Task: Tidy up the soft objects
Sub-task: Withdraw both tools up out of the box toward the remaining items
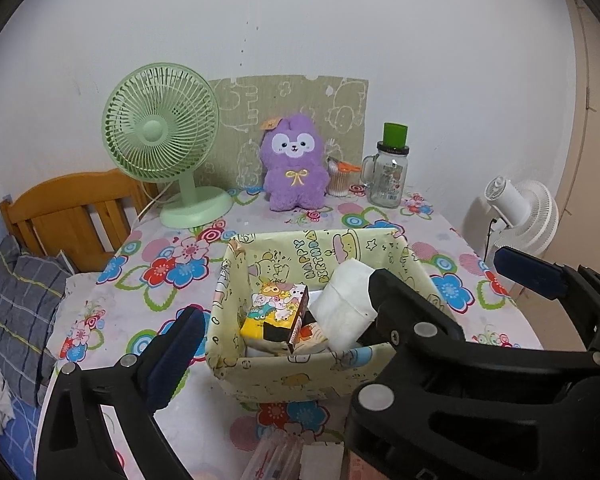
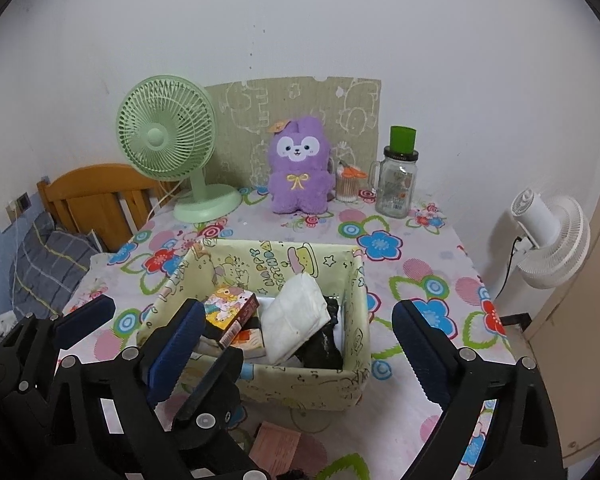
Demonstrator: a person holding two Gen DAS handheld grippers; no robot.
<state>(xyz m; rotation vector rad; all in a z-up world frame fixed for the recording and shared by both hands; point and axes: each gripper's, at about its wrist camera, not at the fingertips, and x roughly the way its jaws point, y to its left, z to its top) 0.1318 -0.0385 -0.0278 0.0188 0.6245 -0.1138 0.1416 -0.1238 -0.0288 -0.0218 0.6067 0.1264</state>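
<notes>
Both hand-held grippers, left [image 1: 284,308] and right [image 2: 296,332], angled down, jaws apart and empty, over fabric bin [image 2: 260,384].

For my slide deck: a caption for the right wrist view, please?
Open right gripper above a fabric bin of packets, purple plush toy behind.

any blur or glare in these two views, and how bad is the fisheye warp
Left wrist view: sharp on the plush toy and fabric box, no glare, flat indoor light; dark corners, wall edge bowed at right. Right wrist view: equally sharp, glass jar shows only faint reflections; strong warp bends the white fan and table edges.
</notes>
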